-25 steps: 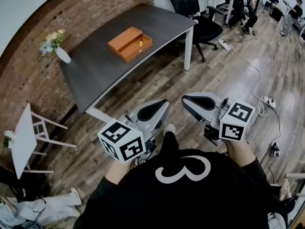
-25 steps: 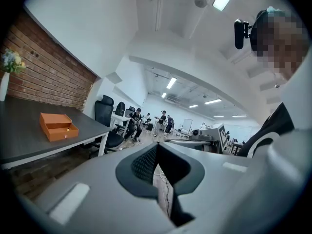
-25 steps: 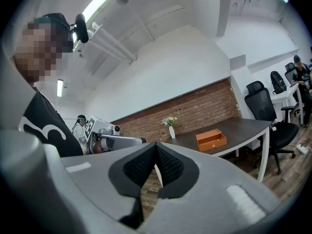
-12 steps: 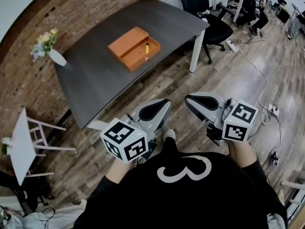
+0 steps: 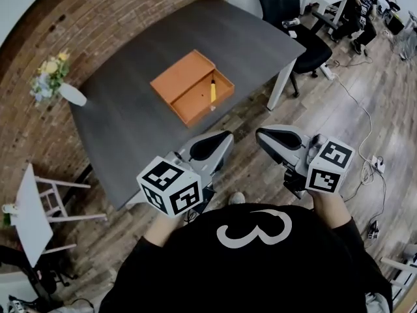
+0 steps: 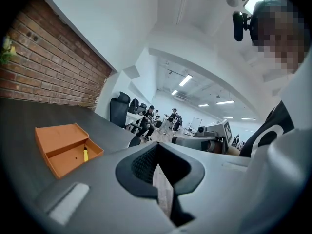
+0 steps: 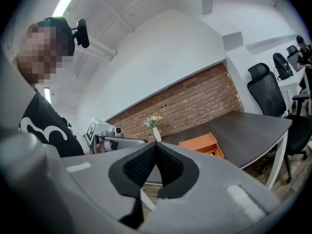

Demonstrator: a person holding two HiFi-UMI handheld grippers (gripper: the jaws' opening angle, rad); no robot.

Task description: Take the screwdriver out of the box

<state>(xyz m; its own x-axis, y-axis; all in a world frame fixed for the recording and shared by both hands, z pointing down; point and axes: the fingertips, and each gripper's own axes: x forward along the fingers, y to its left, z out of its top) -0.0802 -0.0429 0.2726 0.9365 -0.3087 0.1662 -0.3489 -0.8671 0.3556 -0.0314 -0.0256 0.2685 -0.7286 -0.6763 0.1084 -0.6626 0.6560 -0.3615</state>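
Claws first: both are pressed together and empty. The left claw (image 5: 223, 137) shows its dark pads meeting at the tips in the left gripper view, and the right claw (image 5: 262, 134) looks the same in the right gripper view. They are side by side in front of the person, pointing roughly level toward the dark tabletop (image 5: 124, 129). In the head view they sit by its near edge, with the wooden floor (image 5: 313, 103) under the right one.

Further out, the orange box (image 5: 187, 104) lies open on the tabletop, its lid folded back on the far-left side. The screwdriver (image 5: 212, 91) rests inside the tray, against the tray's right-hand part, well apart from both claws.

From the claws the tool lies ahead and a little to the left. It is closer to the line of the left claw, so that hand looks the better placed for the reach, though the right is not much farther off. Its long axis runs almost straight away from the person, yellow handle toward the far end as far as I can tell. My guess is that a claw coming in along its present heading would have to spread first and close across the handle from either side.

A vase of flowers (image 5: 55, 83) stands at the far-left corner, clear of that path.
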